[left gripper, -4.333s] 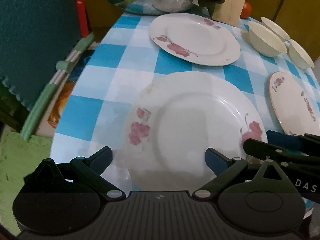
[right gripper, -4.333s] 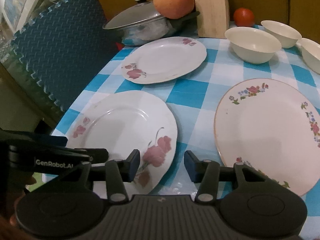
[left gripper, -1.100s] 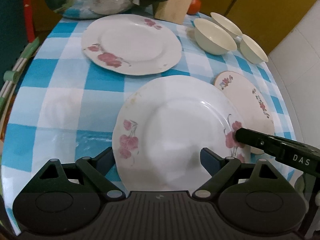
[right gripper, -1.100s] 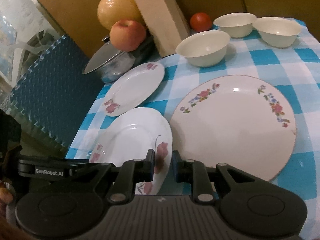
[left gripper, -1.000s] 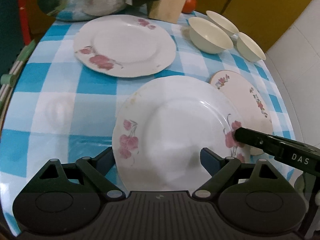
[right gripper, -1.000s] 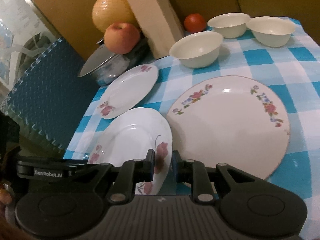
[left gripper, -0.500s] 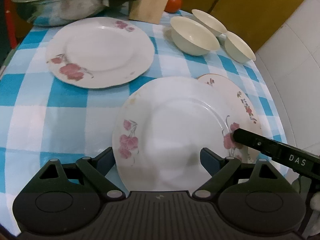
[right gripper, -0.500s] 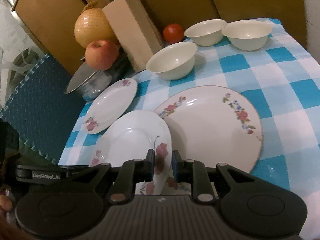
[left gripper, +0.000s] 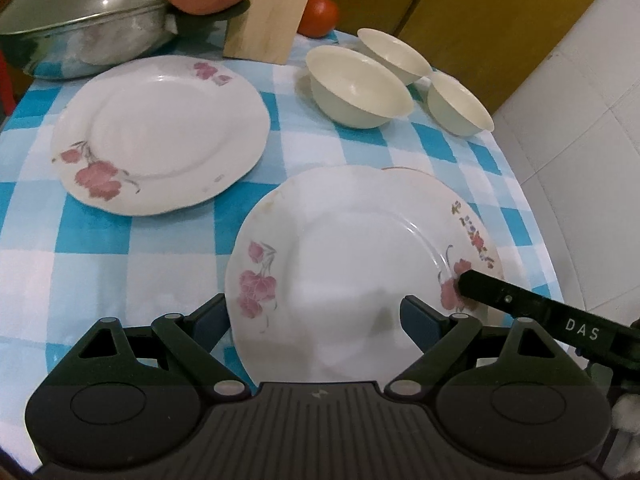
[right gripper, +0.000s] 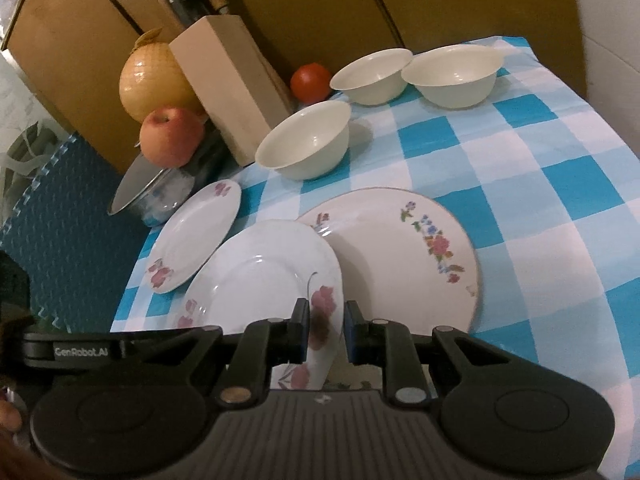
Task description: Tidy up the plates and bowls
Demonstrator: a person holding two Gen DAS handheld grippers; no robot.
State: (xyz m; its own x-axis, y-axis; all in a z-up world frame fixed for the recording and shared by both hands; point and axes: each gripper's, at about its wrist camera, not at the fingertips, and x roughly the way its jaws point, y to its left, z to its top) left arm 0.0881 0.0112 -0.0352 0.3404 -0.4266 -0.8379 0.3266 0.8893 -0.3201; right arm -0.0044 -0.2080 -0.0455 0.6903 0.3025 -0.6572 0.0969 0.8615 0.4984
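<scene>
Slip risk: right gripper [right gripper: 325,330] jaws are pinching only the rose plate [left gripper: 344,280] rim over the floral plate [right gripper: 400,256], left gripper [left gripper: 312,320] jaws gaping, so tilting could be dropping it on the bench [right gripper: 540,184]

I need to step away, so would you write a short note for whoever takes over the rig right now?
Right gripper: shut on the rim of the rose plate, holding it tilted over the gold-rimmed plate.
Left gripper: open, its fingers astride the rose plate's near edge, not pressing it.
Second rose plate lies flat by the pan; three cream bowls stand apart at the back.
Done: one plate lifted and brought over the gold-rimmed one.
Left: set it down, add the other plate, then nest the bowls.
</scene>
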